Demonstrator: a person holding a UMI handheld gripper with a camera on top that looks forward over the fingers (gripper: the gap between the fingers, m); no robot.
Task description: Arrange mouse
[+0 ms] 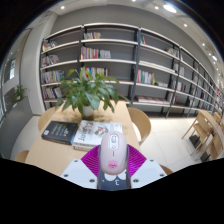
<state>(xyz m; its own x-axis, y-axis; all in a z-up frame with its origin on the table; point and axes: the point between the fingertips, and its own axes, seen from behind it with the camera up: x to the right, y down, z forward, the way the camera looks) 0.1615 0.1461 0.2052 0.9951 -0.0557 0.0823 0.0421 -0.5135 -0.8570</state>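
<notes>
The fingers [92, 177] show as two magenta pads low in the view, one at each side of a mouse [113, 157], and both pads press against its flanks, so the gripper [113, 180] holds the mouse clamped between them. The mouse is white along its sides with a pink back and a dark scroll wheel near its lower end, and it points lengthwise away from the gripper. Whether it rests on anything or is lifted free cannot be told.

Just beyond the mouse lies a round wooden table [50, 155], pale and bare along its near edge. Toward the far part of the table a magazine [98, 133] with a printed cover lies flat, and beside it at the left sits a dark book [58, 130]. Behind both, at the far edge, stands a potted plant [88, 92] with broad green leaves. A wooden chair [140, 122] stands at the far right edge of the table.

Well beyond, long bookshelves [120, 60] run across the wall, partly filled with books, under ceiling lights
</notes>
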